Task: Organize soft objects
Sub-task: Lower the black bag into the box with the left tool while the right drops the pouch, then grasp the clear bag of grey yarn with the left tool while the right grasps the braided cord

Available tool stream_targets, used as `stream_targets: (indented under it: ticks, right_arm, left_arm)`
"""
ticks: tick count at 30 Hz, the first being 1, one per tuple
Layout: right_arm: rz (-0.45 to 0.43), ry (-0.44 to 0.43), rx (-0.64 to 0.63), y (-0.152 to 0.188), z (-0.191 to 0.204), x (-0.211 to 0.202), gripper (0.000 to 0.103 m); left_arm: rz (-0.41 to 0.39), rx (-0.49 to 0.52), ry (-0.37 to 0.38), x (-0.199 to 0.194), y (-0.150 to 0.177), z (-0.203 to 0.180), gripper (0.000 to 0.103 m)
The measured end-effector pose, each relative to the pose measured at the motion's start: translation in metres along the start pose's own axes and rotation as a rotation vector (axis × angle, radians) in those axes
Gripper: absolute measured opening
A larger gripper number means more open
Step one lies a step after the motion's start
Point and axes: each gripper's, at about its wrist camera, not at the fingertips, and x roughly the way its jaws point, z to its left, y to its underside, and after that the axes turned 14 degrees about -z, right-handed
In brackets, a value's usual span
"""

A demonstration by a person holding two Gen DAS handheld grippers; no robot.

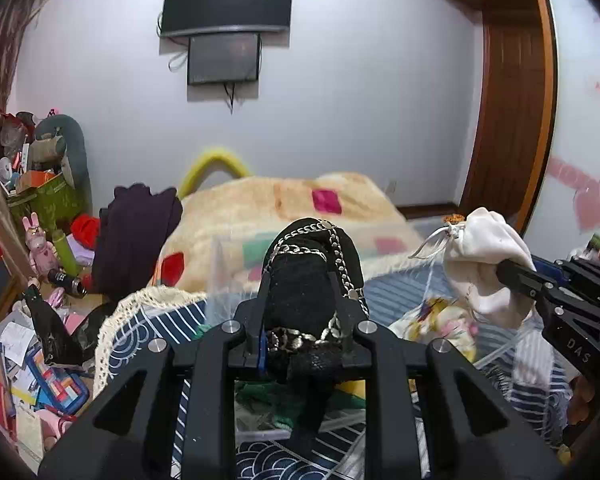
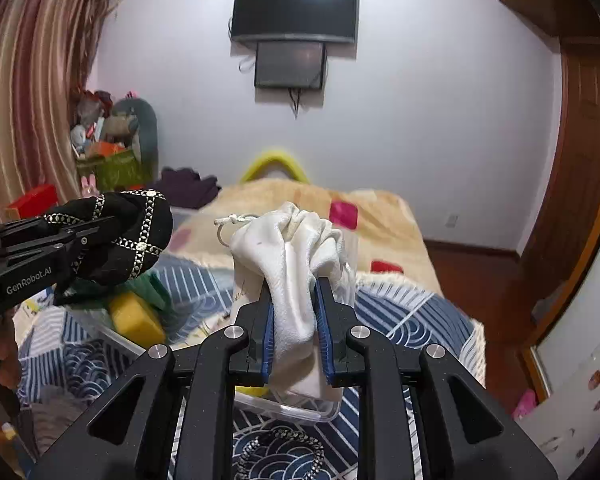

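Midway: left tongs clamp black chained pouch, right tongs clamp white drawstring bag, both above clear bin, unplaced.

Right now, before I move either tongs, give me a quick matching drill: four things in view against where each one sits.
Things:
1. black chain-trimmed bag
2. white drawstring pouch
3. yellow sponge
4. television

Places:
A. mounted on the far wall
B. clamped in the right tongs
C. in the clear plastic bin on the bed
D. clamped in the left tongs

Pairs: 1-D, 2-B, 3-C, 4-A
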Motion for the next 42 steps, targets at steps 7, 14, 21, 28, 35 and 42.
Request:
stream_targets:
  ticks: [7, 14, 21, 28, 35, 42]
  right_arm:
    - [0.091, -0.012, 0.011, 0.017, -0.002, 0.019, 0.017]
    - [0.127, -0.04, -0.005, 0.024, 0.003, 0.022, 0.019]
    - [0.097, -0.046, 0.033, 0.013, -0.004, 0.011, 0.037]
    - [-0.001, -0.051, 0.036, -0.002, -0.005, -0.02, 0.07]
    - [-0.077, -0.061, 0.04, -0.013, -0.003, -0.05, 0.08]
    - [-0.043, -0.05, 0.058, 0.004, -0.005, -0.056, 0.081]
  left_arm:
    - [0.076, 0.025, 0.023, 0.026, 0.015, -0.009, 0.025]
    - [0.087, 0.068, 0.011, 0.024, 0.016, -0.016, 0.052]
    - [0.06, 0.053, 0.034, 0.003, 0.006, -0.013, 0.071]
    - [-0.039, 0.026, 0.03, -0.041, -0.013, -0.009, 0.099]
    - [-0.068, 0.016, 0.018, -0.075, -0.009, -0.002, 0.103]
    - [-0.004, 0.048, -0.005, -0.084, 0.03, -0.004, 0.103]
